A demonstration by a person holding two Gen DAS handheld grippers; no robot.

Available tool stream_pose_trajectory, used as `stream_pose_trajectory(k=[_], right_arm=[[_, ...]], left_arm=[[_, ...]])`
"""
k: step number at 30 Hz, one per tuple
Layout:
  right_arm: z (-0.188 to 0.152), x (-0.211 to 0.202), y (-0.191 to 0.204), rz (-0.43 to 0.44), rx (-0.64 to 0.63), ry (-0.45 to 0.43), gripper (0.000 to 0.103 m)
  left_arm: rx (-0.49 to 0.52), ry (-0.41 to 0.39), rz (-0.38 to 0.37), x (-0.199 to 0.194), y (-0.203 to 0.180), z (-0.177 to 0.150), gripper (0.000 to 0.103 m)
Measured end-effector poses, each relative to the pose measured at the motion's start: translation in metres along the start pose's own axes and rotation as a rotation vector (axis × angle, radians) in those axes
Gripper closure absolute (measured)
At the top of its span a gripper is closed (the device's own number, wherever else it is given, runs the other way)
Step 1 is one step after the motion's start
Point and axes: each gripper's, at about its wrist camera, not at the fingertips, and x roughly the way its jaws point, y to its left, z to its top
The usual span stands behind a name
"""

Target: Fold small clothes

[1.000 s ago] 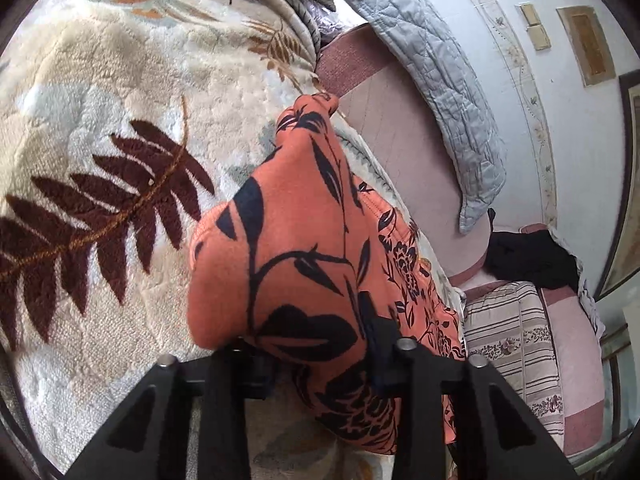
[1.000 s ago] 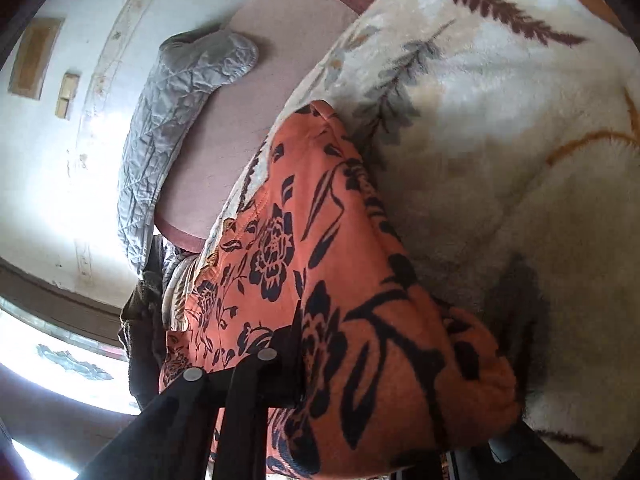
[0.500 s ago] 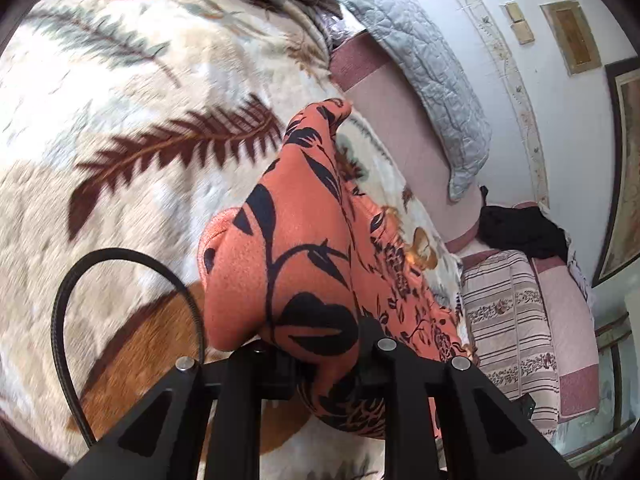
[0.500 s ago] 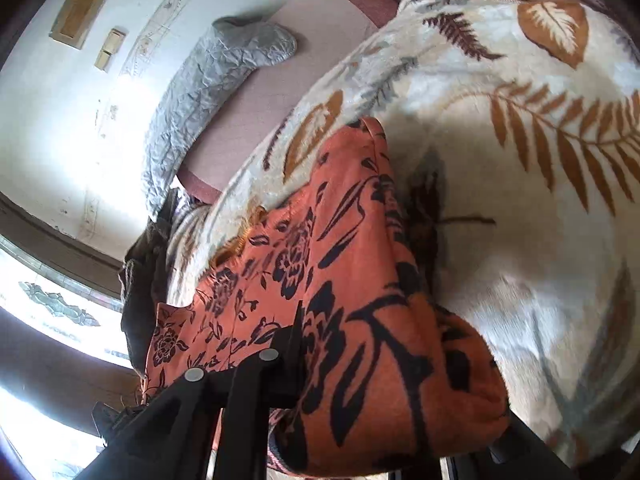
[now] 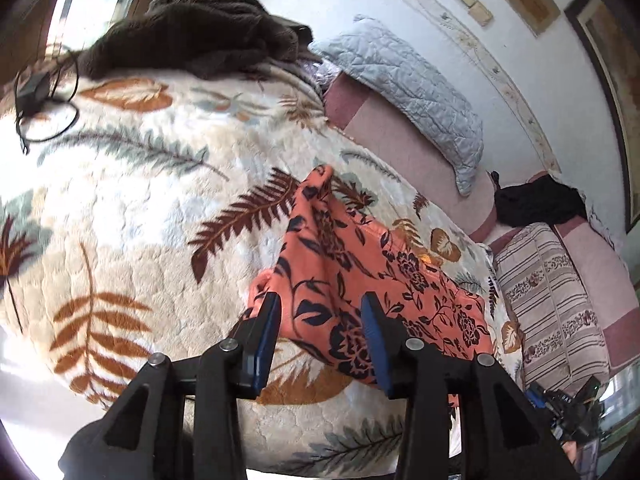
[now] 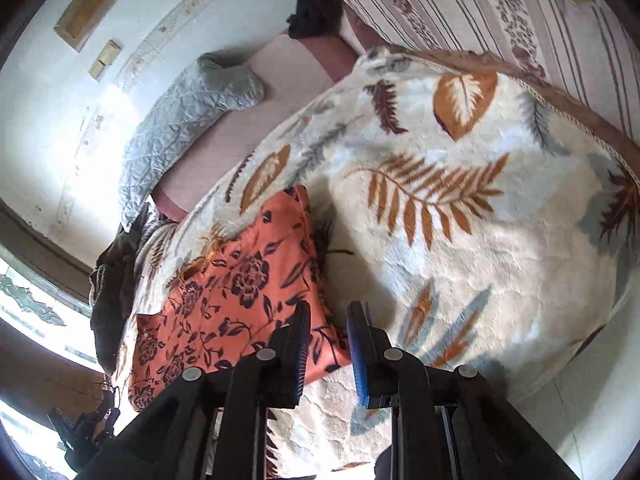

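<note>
An orange garment with a black floral print (image 5: 360,264) lies flat on the leaf-patterned fleece blanket (image 5: 140,208). My left gripper (image 5: 320,312) is open, its blue pads apart over the garment's near edge, not holding it. In the right wrist view the same garment (image 6: 232,292) lies to the left, and my right gripper (image 6: 328,320) is open just above its right corner, empty.
A dark brown garment pile (image 5: 192,40) and a black cable with a box (image 5: 36,92) lie at the blanket's far side. A grey quilted pillow (image 5: 408,84), a black item (image 5: 536,200) and a striped cushion (image 5: 548,292) sit along the wall.
Both grippers opened and let go of the orange garment, which now lies on the blanket. Both grippers have pulled back and up, so more of the bed shows.
</note>
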Motion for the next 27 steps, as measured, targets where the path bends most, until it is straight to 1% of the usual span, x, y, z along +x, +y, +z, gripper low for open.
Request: stream_pose_trajectory(k=[1, 2, 3, 5, 6, 7, 11, 12, 15, 18, 19, 20, 21, 24, 27], right_arm=[[0.003, 0.003, 0.008, 0.015, -0.020, -0.005, 0.081], [0.004, 0.010, 0.020, 0.026, -0.043, -0.002, 0.081], [0.006, 0.019, 0.032, 0.039, -0.062, 0.007, 0.081], [0.011, 0.039, 0.050, 0.066, -0.086, 0.034, 0.081], [0.012, 0.052, 0.059, 0.073, -0.102, 0.047, 0.081], [0.016, 0.064, 0.067, 0.070, -0.117, 0.062, 0.081], [0.028, 0.113, 0.087, 0.062, -0.135, 0.106, 0.081], [0.032, 0.125, 0.091, 0.052, -0.144, 0.112, 0.081], [0.046, 0.160, 0.098, 0.014, -0.161, 0.138, 0.081], [0.054, 0.206, 0.091, -0.051, -0.148, 0.206, 0.081], [0.055, 0.222, 0.085, -0.061, -0.139, 0.239, 0.083], [0.055, 0.230, 0.080, -0.043, -0.130, 0.251, 0.083], [0.056, 0.229, 0.079, -0.027, -0.124, 0.238, 0.083], [0.055, 0.210, 0.083, -0.023, -0.138, 0.236, 0.083], [0.040, 0.177, 0.088, 0.038, -0.182, 0.233, 0.082]], left_arm=[[0.029, -0.008, -0.015, 0.000, -0.008, 0.003, 0.059], [0.050, -0.008, -0.025, 0.004, -0.016, 0.005, 0.054], [0.057, 0.001, -0.022, 0.010, -0.021, 0.008, 0.052], [0.065, 0.037, -0.007, 0.030, -0.028, 0.011, 0.052], [0.070, 0.061, 0.018, 0.042, -0.031, 0.010, 0.051], [0.065, 0.090, 0.058, 0.054, -0.029, 0.010, 0.051], [0.042, 0.210, 0.208, 0.093, -0.010, 0.001, 0.052], [0.039, 0.227, 0.229, 0.098, -0.004, -0.002, 0.052], [0.040, 0.219, 0.221, 0.099, 0.003, -0.006, 0.052], [0.095, 0.230, 0.254, 0.105, 0.000, -0.009, 0.051], [0.109, 0.231, 0.265, 0.106, -0.001, -0.010, 0.051], [0.119, 0.232, 0.273, 0.105, -0.003, -0.010, 0.051], [0.123, 0.234, 0.278, 0.104, -0.005, -0.010, 0.051], [0.106, 0.236, 0.267, 0.093, -0.009, -0.008, 0.051], [0.106, 0.220, 0.240, 0.073, -0.016, -0.011, 0.051]])
